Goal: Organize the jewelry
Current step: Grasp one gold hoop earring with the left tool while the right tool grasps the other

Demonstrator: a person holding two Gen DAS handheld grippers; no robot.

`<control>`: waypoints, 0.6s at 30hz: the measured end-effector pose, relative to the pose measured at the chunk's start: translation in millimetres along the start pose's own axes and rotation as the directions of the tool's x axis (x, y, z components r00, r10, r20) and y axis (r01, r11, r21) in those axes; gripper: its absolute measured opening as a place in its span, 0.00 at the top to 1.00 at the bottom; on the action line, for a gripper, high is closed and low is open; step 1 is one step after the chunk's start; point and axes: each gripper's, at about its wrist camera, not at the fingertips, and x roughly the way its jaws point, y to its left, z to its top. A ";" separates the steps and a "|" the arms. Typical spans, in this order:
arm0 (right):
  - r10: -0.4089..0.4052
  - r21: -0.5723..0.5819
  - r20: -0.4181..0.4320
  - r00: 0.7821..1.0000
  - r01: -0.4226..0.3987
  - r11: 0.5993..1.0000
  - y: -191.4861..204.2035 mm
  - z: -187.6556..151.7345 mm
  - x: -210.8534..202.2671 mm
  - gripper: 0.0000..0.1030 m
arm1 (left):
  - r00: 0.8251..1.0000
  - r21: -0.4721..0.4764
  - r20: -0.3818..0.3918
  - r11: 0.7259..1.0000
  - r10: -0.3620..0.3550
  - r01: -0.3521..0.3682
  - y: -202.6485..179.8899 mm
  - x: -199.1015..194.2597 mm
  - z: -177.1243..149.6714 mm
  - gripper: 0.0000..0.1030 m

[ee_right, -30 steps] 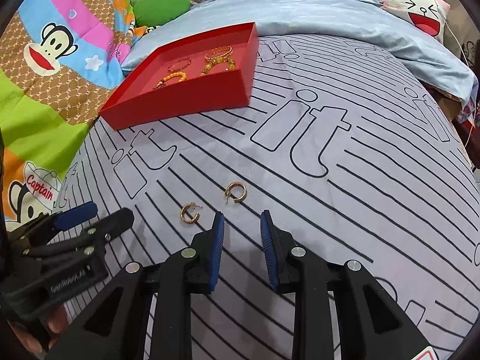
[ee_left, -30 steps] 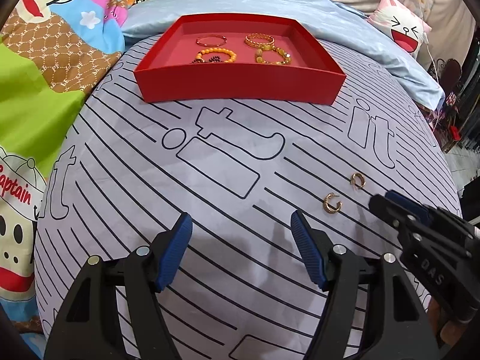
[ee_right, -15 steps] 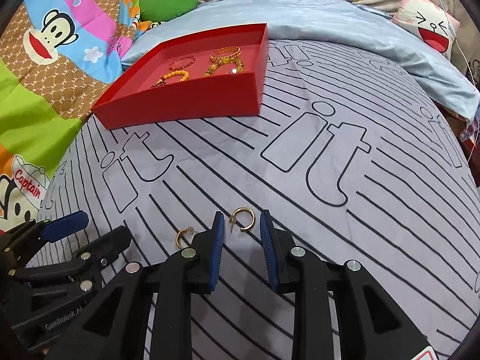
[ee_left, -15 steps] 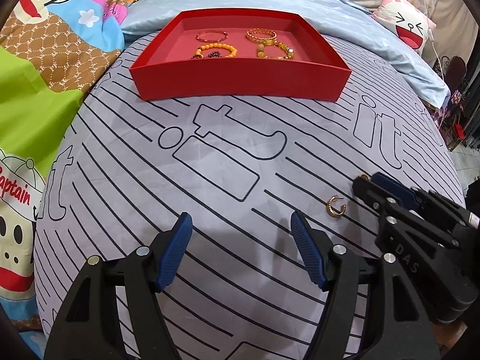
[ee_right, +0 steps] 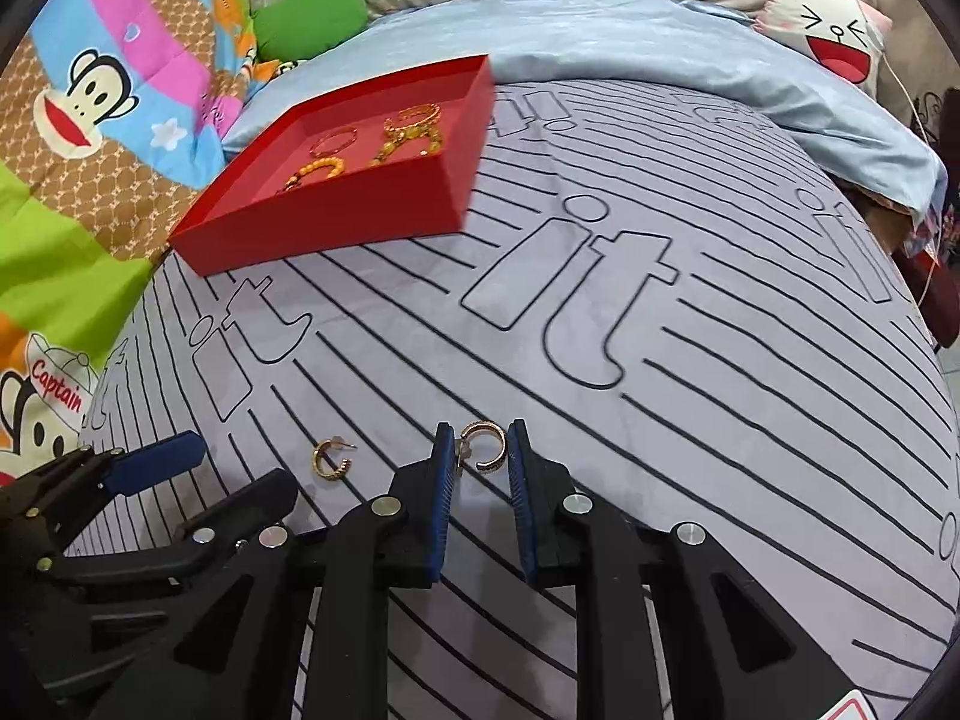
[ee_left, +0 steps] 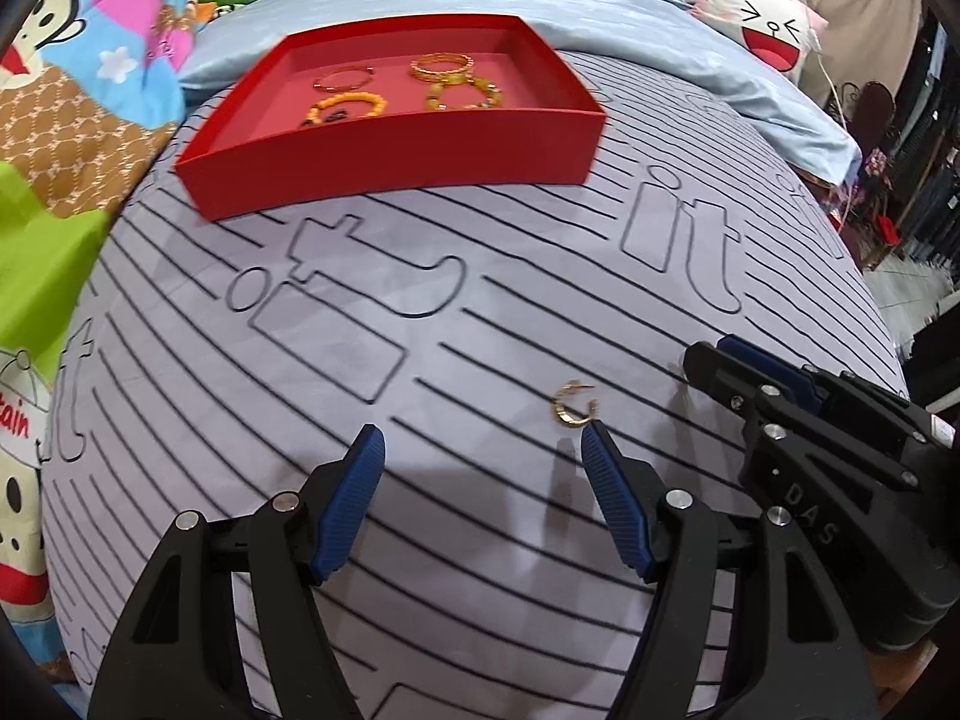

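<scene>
Right claw point(ee_right: 478, 450) has moved forward to straddle one gold earring point(ee_right: 483, 445).

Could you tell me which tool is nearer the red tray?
Neither clearly: the left tool and right tool both sit low on the bedspread, well short of the red tray.

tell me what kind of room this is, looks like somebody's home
Most likely a bedroom at home: the work surface is a bed spread with a striped grey sheet, a cartoon monkey quilt and a laughing-face pillow lie along its far side, and a red jewelry tray rests on the bedding.
</scene>
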 end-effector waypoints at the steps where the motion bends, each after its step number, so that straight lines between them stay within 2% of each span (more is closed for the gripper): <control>1: 0.000 0.004 0.002 1.000 0.000 1.000 -1.0 0.0 -1.2 0.83 | 1.000 0.000 -0.002 1.000 -0.008 0.008 -2.0 1.9 0.7 0.37; 6: -0.008 0.022 0.016 1.000 0.008 1.000 -8.9 -0.5 -7.6 0.83 | 1.000 0.014 0.001 1.000 -0.022 0.022 -10.2 6.6 2.6 0.39; 8: -0.010 0.027 0.018 1.000 0.010 1.000 -11.0 0.0 -8.2 0.83 | 1.000 0.021 -0.003 1.000 -0.018 0.018 -13.2 10.4 3.4 0.44; 15: -0.010 0.035 0.015 1.000 0.009 0.999 -13.7 -1.7 -7.7 0.83 | 1.000 0.056 0.021 0.998 -0.009 0.008 -19.1 13.4 4.8 0.52; 18: -0.008 0.037 0.013 1.000 0.008 0.999 -14.0 -1.8 -6.8 0.83 | 1.000 0.079 0.029 0.997 -0.003 0.001 -22.0 13.8 4.7 0.60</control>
